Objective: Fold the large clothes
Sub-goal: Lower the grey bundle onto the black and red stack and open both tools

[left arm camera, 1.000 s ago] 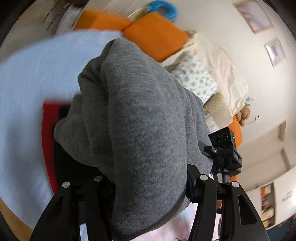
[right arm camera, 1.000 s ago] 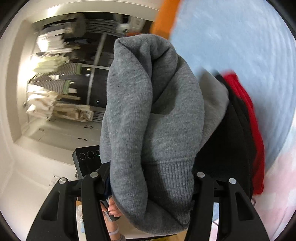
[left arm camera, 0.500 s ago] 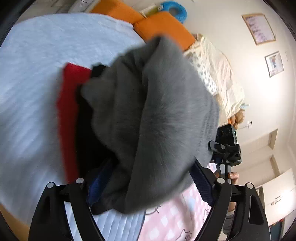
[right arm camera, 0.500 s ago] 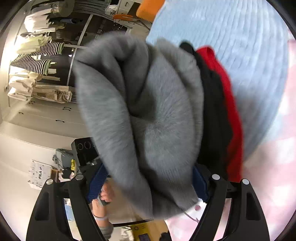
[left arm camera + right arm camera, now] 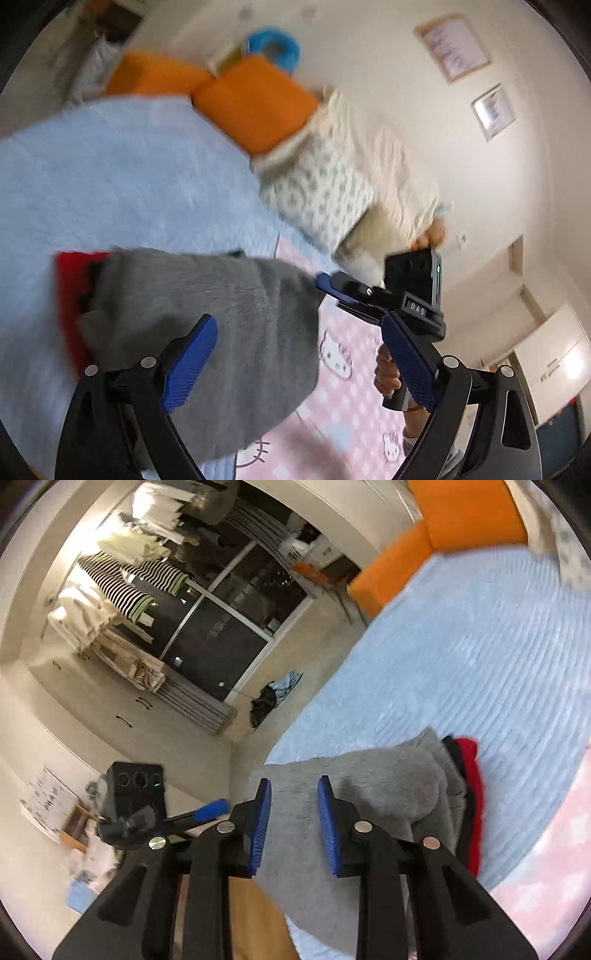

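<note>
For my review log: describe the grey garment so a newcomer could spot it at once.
Start at the light blue blanket. At its near edge lies a small stack; the grey garment is the fuzzy top layer, over the black and red clothes.

Grey garment (image 5: 207, 332) covers most of the red garment (image 5: 68, 291) and black one beneath; their shapes cannot be told. Wall frames (image 5: 452, 46) are blurred, unreadable. Hanging clothes (image 5: 122, 572) are too small to identify.

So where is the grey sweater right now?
The grey sweater lies on the light blue blanket, atop red and black garments, below both open hand-held grippers; the pink sheet borders its right in the left-wrist view.
</note>
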